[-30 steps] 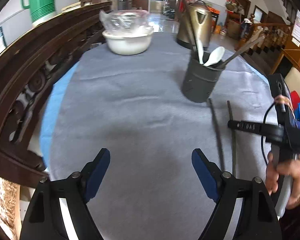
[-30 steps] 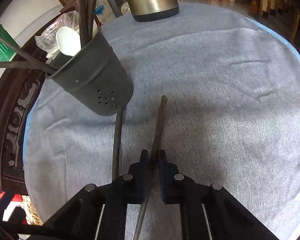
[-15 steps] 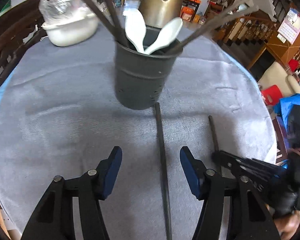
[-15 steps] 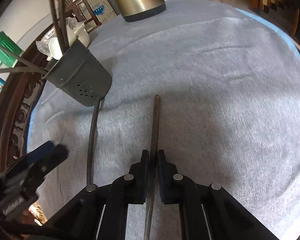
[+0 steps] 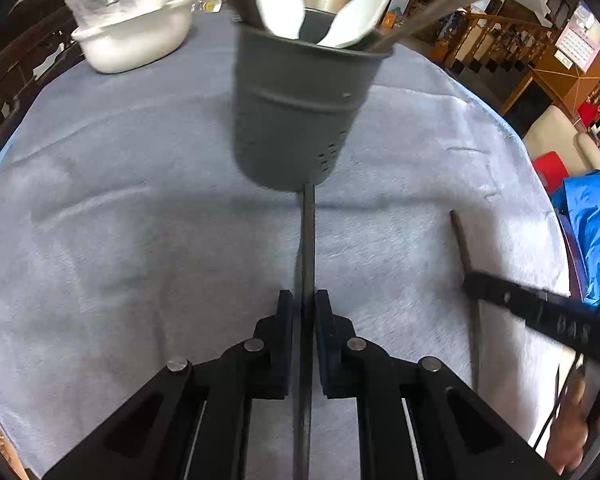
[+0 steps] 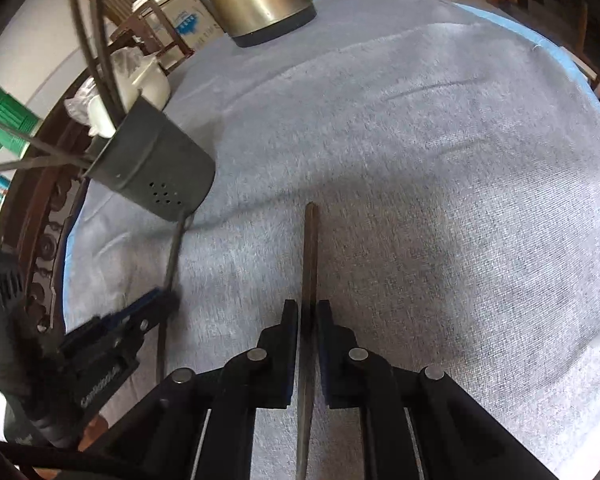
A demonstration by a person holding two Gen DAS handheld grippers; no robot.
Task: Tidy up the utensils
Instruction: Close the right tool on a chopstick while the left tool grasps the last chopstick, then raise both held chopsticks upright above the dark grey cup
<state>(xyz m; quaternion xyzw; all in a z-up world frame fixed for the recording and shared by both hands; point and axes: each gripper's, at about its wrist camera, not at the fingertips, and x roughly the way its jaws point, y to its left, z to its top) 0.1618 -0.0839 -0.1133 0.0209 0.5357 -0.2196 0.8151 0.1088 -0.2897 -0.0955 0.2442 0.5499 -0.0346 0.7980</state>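
On the grey cloth (image 6: 440, 160), left gripper (image 5: 304, 308) clamped on one chopstick (image 5: 308, 240) whose tip touches the holder (image 5: 296, 108) base, right gripper (image 6: 309, 316) pinching the second chopstick (image 6: 310, 260), open cloth rightward to the table edge

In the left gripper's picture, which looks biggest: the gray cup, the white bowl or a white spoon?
1. Gray cup: fills the most picture, but it is nearest the camera, so that may flatter it.
2. White bowl: farther back.
3. White spoon: smallest showing; its handle is hidden in the cup.
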